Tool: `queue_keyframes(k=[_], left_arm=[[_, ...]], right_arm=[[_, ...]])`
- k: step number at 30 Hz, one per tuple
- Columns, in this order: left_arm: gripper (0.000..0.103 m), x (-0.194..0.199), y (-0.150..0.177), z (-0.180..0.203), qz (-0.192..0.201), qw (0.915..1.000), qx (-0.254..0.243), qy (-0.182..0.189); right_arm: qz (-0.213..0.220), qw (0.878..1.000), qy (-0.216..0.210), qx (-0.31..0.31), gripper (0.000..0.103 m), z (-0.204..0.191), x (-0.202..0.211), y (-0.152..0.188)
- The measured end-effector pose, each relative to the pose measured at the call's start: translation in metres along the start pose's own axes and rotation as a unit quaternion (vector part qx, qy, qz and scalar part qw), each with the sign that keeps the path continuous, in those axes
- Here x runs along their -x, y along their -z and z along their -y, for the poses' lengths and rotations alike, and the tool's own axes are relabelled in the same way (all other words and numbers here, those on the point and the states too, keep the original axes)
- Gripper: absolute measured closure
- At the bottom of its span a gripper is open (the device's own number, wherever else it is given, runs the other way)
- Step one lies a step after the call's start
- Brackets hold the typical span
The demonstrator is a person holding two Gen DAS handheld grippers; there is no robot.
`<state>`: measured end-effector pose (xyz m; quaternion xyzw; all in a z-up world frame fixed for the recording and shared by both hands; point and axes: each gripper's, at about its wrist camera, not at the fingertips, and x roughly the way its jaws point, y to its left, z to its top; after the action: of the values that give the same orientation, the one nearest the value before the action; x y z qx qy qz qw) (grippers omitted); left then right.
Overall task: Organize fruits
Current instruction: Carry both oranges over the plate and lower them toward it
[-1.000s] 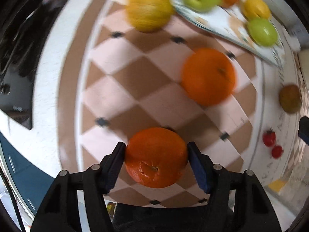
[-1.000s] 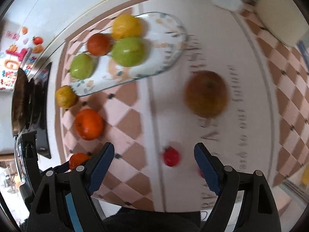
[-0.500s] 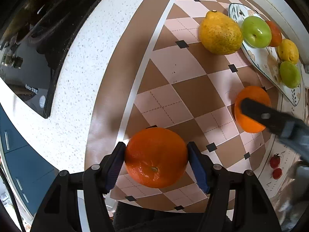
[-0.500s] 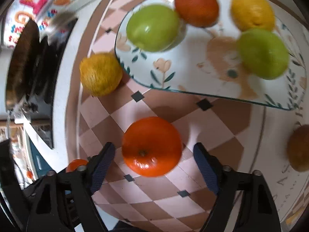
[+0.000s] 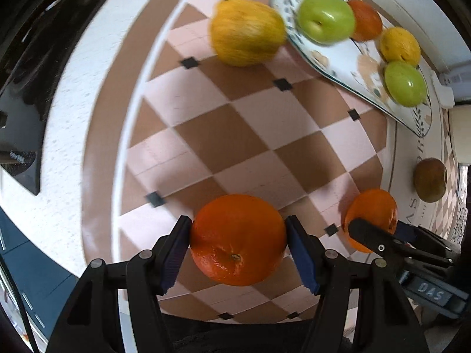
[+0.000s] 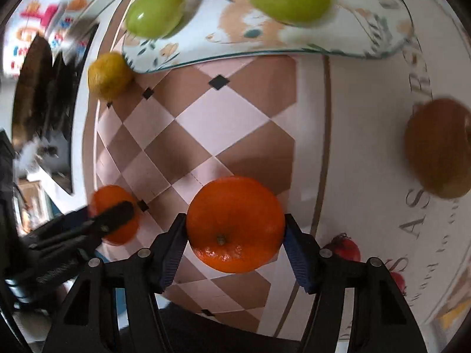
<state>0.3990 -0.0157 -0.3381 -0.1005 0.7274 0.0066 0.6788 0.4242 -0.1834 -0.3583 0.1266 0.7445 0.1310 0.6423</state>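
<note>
My left gripper (image 5: 238,241) is shut on an orange (image 5: 237,239) and holds it above the checkered cloth. My right gripper (image 6: 235,226) is shut on a second orange (image 6: 234,223); that gripper and its orange (image 5: 371,216) also show at the right of the left wrist view. The left gripper's orange (image 6: 114,213) shows at the left of the right wrist view. A patterned plate (image 5: 335,56) at the far side holds two green apples (image 5: 325,17), an orange-red fruit (image 5: 366,19) and a yellow fruit (image 5: 399,45).
A large yellow fruit (image 5: 245,31) lies on the cloth by the plate's left end. A brown fruit (image 6: 438,151) lies on the white part of the cloth at the right. A dark stovetop (image 5: 17,67) sits beyond the counter's left edge.
My right gripper has closed on the second orange, which lay loose between its open fingers half a second ago. My left gripper still holds its orange.
</note>
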Motion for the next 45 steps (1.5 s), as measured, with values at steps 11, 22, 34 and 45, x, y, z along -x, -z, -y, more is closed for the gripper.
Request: queue_keyframes(k=[11,22,34,45], left_arm=[[0.04,0.003,-0.003,0.025,0.006,0.9999,-0.015,-0.002],[0.04,0.025,-0.017,0.012,0.017,0.9993,-0.013,0.029],[0.04,0.14,-0.121,0.043,0.112,0.9892,-0.025,0.092],[0.04,0.092,-0.233,0.067,0.059,0.9966,-0.031,0.049]], right_arm=[[0.001,1.0,0.005,0.02,0.032,0.0,0.007,0.005],[0.036,0.998,0.029,0.03,0.038,-0.001,0.019,0.003],[0.161,0.987,0.009,-0.023,0.038,0.041,0.137,-0.067],[0.134,0.988,0.076,-0.02,0.038,0.079,0.121,-0.137]])
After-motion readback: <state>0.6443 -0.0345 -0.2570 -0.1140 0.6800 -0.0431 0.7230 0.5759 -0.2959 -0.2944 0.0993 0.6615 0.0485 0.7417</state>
